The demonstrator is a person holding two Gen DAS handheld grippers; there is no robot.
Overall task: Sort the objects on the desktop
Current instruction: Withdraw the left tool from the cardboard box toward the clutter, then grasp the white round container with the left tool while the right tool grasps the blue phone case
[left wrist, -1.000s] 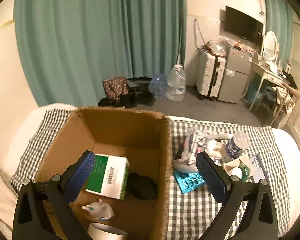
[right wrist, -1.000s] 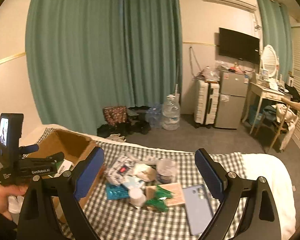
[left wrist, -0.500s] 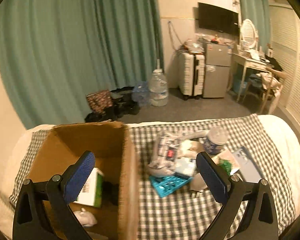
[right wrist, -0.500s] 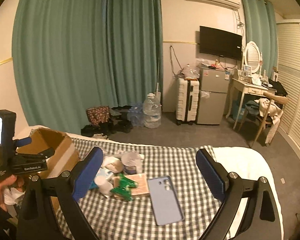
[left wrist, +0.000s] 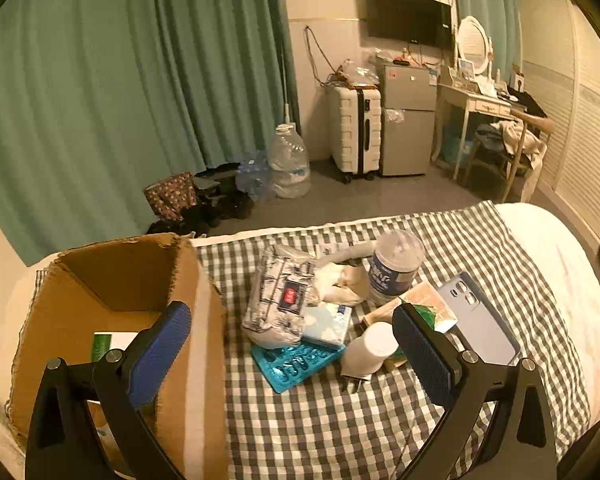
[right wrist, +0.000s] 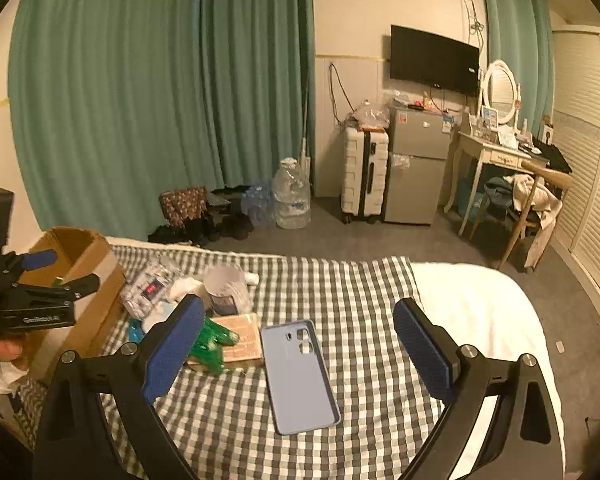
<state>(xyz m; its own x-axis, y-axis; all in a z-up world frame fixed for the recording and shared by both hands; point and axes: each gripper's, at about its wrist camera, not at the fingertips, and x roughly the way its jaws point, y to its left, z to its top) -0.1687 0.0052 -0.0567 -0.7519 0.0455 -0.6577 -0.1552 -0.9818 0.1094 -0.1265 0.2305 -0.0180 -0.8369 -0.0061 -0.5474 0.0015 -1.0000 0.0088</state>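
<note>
I am holding a claw in each hand above a table covered in a checked cloth (left wrist: 340, 432), and both claws are spread wide and empty. A second ago my left claw (left wrist: 292, 354) was looking straight down into the cardboard box (left wrist: 204, 344), where a green and white carton, a dark lump and a small white figure were lying. It is now swinging away to the right, so the box is sliding to the left edge of its view and the pile of loose things is coming between its fingers. My right claw (right wrist: 299, 348) is turning the same way, and the grey-blue phone case (right wrist: 300, 376) is now lying flat almost midway between its fingers. I am judging that a drop into the box is finished and the next pick is beginning, with the phone case the likeliest target.

The pile is sitting just beside the box: a printed plastic packet (left wrist: 280, 300), a clear tub with a blue label (left wrist: 394, 268), a teal tray (left wrist: 296, 364), a white cup on its side (left wrist: 368, 354), a green wrapper (right wrist: 210, 346) on a flat tan box (right wrist: 244, 338).

Much is hard to make out. Only a sliver of the green and white carton (left wrist: 108, 344) is showing over the box wall; the rest of the box's contents is hidden. My right finger is covering part of the pile. The crumpled white things in the middle are too jumbled to name, and the print on the labels is too small to read
</note>
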